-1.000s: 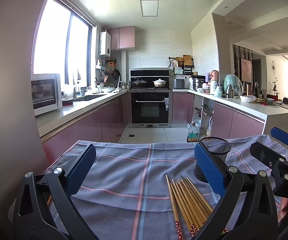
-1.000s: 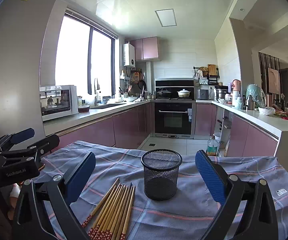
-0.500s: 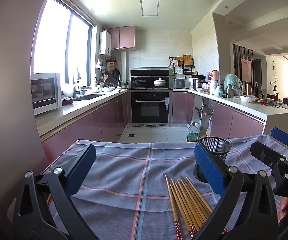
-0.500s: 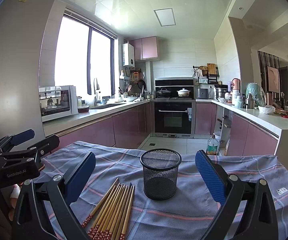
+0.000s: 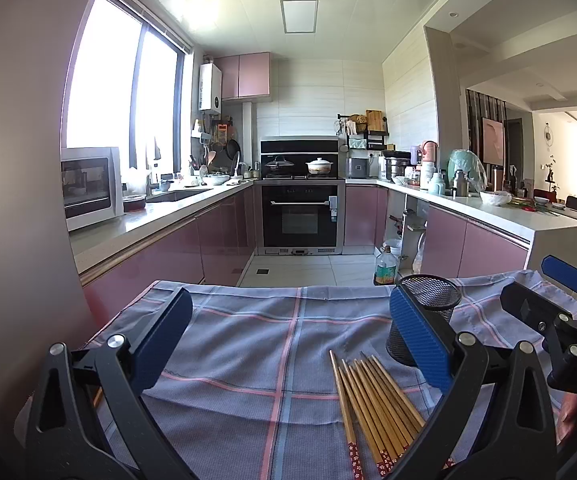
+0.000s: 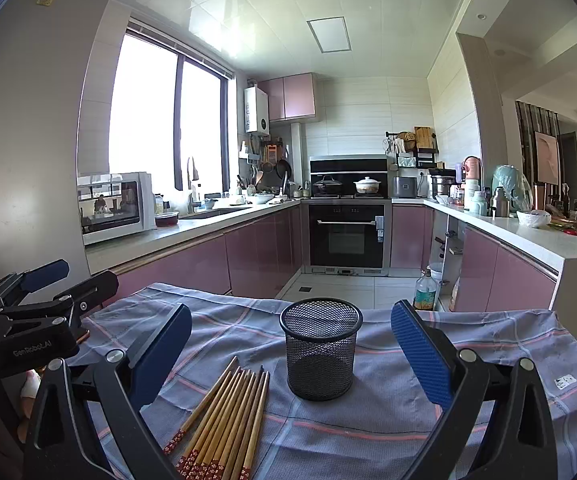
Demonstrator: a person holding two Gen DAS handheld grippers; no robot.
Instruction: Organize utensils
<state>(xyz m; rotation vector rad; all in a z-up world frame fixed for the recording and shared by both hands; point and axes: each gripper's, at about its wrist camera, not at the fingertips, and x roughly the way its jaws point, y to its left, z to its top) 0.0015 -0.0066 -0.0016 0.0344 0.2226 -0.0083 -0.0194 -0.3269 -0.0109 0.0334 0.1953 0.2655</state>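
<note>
Several chopsticks (image 6: pixel 224 420) flat, tips toward mesh cup (image 6: pixel 320 354), patterned ends near

Left gripper (image 5: pixel 288 344), right gripper (image 6: pixel 290 350): jaws wide apart.

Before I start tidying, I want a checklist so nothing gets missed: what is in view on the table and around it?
Chopsticks: a bundle, count unclear, tan with red patterned ends, flat on the cloth beside the cup.
Mesh cup: one, black, upright on the cloth, nothing visible inside.
Tablecloth: one, grey-blue with pink and blue checks, covering the table.
Microwave: one, white, on the counter under the window.
Oven: one, black, at the far wall.
Bottle: one, clear with a green label, on the floor.
Left gripper: black frame, blue pads, jaws open, above the cloth.
Right gripper: same build, jaws open, the cup between them.
</note>
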